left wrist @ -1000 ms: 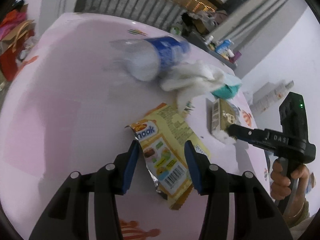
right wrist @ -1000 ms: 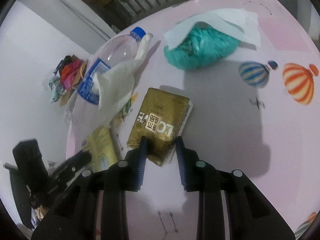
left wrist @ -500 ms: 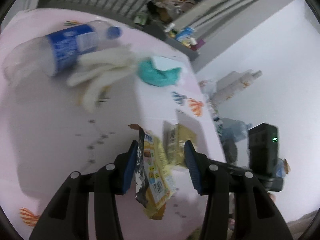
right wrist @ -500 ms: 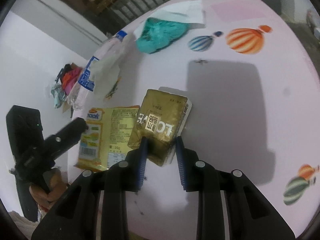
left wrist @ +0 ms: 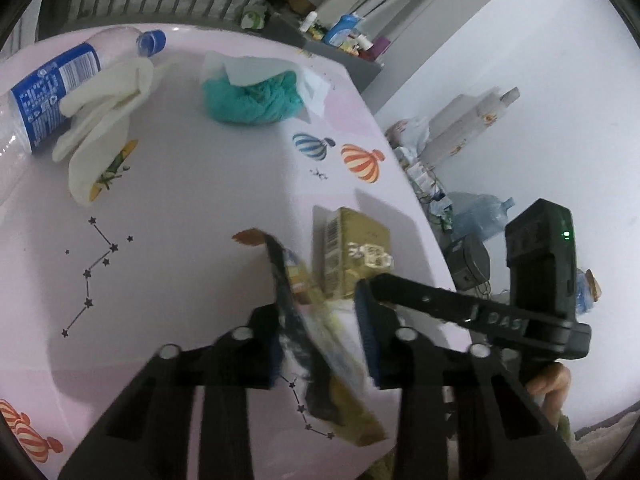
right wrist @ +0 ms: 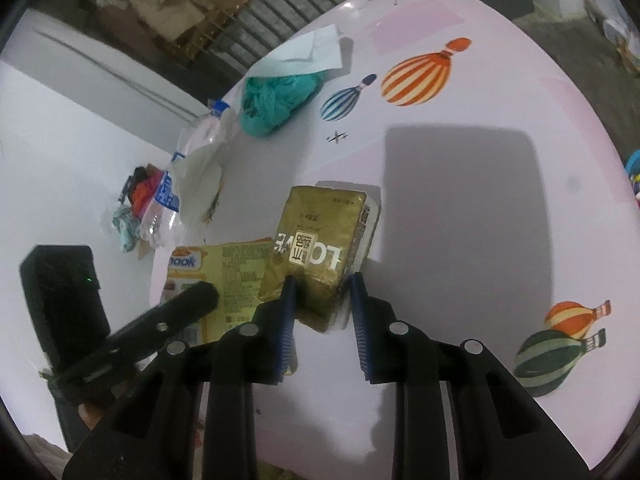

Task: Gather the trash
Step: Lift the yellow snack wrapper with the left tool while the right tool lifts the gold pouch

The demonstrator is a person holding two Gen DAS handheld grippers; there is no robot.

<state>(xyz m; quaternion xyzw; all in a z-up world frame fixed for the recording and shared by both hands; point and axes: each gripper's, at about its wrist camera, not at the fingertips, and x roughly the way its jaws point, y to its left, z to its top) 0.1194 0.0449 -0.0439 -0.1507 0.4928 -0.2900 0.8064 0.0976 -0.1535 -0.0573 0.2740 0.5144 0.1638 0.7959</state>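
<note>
My right tongs [right wrist: 322, 308] pinch the near end of the gold drink carton [right wrist: 318, 256]. My left tongs [left wrist: 320, 328] have just been closing, with the yellow snack wrapper [left wrist: 308, 320] edge-on between them and pressed at the blurred pads. Both hang over the near corner of the pink table [left wrist: 192, 208], printed with hot-air balloons and constellations. Farther back lie a white glove [left wrist: 100, 120] against a blue-labelled plastic bottle [left wrist: 44, 96], and a teal cloth [left wrist: 252, 100] under white paper. White walls and dark railings stand beyond.
</note>
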